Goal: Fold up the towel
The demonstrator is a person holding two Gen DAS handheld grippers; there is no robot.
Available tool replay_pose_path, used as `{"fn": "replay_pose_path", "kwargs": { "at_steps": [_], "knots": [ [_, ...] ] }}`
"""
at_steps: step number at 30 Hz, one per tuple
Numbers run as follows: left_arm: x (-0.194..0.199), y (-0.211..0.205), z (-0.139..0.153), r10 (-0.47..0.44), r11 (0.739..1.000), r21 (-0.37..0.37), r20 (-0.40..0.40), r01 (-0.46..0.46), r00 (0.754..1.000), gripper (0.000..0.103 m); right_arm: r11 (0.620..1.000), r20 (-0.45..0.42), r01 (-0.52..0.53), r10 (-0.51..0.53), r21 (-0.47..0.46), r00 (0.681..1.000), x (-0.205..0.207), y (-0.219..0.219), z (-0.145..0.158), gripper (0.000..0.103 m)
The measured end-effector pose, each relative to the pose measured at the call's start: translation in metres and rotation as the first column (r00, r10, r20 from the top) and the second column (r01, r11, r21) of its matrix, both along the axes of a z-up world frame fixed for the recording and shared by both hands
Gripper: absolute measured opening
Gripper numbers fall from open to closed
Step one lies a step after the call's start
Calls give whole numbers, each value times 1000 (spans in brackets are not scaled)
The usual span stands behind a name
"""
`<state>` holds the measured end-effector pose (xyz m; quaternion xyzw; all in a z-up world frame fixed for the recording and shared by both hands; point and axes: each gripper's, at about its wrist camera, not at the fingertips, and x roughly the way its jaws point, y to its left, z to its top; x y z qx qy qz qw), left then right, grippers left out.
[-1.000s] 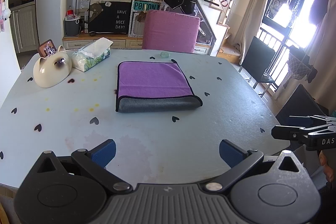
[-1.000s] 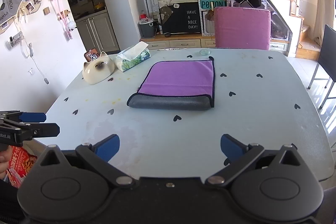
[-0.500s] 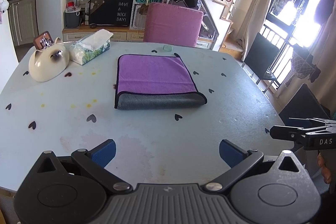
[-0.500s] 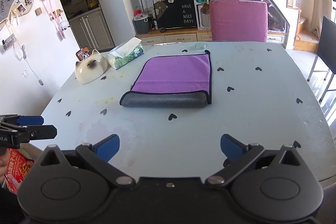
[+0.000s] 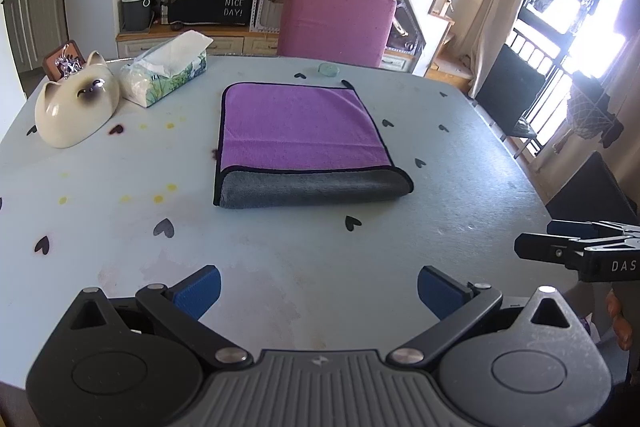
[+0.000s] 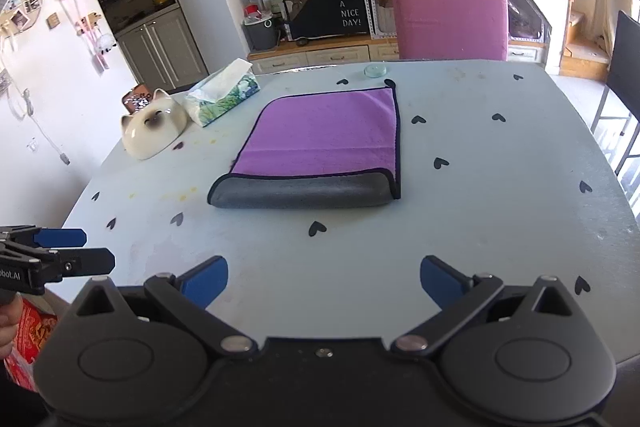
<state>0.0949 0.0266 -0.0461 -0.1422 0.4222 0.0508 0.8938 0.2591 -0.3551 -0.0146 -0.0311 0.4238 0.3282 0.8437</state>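
A purple towel [image 5: 300, 125] with a grey underside lies folded flat in the middle of the pale blue table [image 5: 280, 247]; its grey fold edge faces me. It also shows in the right wrist view [image 6: 324, 139]. My left gripper [image 5: 318, 291] is open and empty, above the table's near edge, well short of the towel. My right gripper [image 6: 324, 281] is open and empty, likewise short of the towel. Each gripper shows at the edge of the other's view: the right one [image 5: 576, 251], the left one [image 6: 52, 255].
A cat-shaped ceramic bowl [image 5: 76, 101] and a tissue pack [image 5: 166, 69] stand at the table's far left. A small glass coaster [image 5: 329, 69] lies behind the towel. A pink chair [image 5: 336, 21] stands at the far side, dark chairs [image 5: 508, 99] at the right.
Both grippers have moved forward toward the towel, which now looks larger and nearer. The towel has not moved. Both grippers stay open.
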Motion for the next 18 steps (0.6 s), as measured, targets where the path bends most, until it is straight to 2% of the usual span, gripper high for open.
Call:
{"fn": "replay_pose_path", "kwargs": {
  "at_steps": [7,11,18],
  "knots": [
    [34,14,-23,29,999,14,-32,-29,999,103,1000,-39,23,-22,17,999,33,13,-22,102],
    [55,24,-35,47,999,12,-34,-47,998,103,999,-31,18,-16,44,999,53,21,-35,102],
    [86,37,-56,42,999,12,11,-43,999,103,998,3,9,-9,66,1000,85,36,-55,102]
  ]
}}
